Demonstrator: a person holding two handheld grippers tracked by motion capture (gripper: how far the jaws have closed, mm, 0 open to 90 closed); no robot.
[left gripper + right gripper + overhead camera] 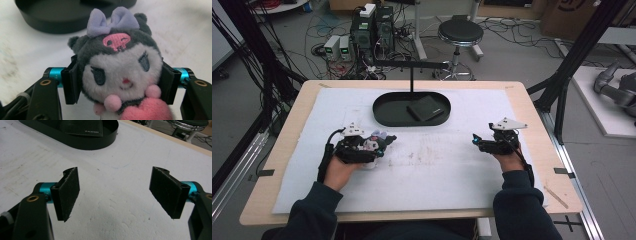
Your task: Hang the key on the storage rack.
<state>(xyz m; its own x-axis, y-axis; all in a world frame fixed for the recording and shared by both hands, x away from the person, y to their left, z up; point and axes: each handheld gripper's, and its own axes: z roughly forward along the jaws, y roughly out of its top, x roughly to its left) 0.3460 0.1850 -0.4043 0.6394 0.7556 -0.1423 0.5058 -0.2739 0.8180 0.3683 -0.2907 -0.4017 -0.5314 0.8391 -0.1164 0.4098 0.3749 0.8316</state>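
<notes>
Plush toy gripped in your left claw

Your left claw [120,82] clamps the grey-and-white plush toy [120,65] by its head, near the black tray [384,117]; your right claw [117,192] stands wide over the white counter [120,220].

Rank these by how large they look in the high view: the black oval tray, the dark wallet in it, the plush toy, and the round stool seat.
1. black oval tray
2. round stool seat, though it stands farther off, so its rank is unsure
3. dark wallet
4. plush toy, partly hidden by the left gripper; close to the wallet
</notes>
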